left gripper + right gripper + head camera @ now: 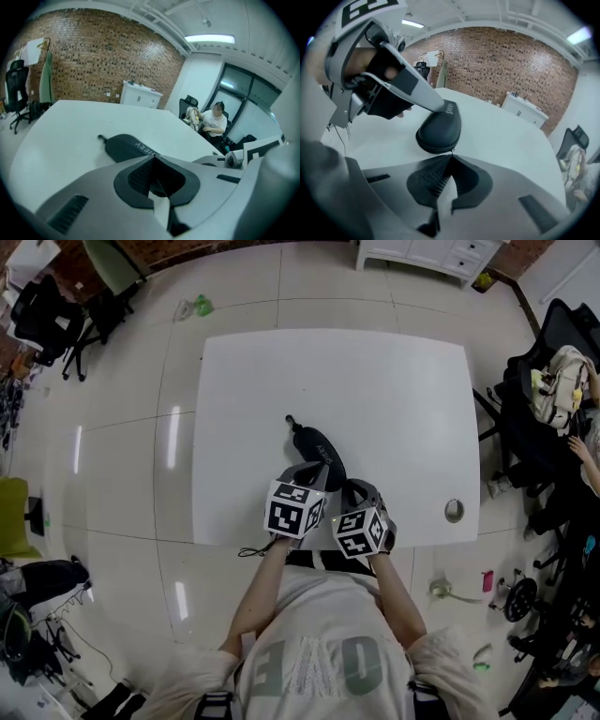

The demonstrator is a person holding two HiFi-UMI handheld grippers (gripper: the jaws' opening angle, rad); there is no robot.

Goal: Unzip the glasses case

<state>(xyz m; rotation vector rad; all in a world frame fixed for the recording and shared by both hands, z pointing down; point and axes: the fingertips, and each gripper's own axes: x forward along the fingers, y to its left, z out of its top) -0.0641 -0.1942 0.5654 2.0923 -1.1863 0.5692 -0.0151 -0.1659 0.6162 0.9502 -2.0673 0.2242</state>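
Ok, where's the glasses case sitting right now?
Head view: the glasses case lies on the white table, near the middle of its front edge, its near end meeting the tips of the left gripper and right gripper.

The glasses case (317, 446) is a black, oblong, rounded shell with pale lettering on top. It lies flat, zip closed, near the near edge of the white table (394, 390). Its small zip pull (452, 150) sits at the near end.

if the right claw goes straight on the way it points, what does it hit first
The black glasses case. Its near rounded end lies directly ahead of the shut right claw, seemingly almost at the tips, though depth is hard to judge.
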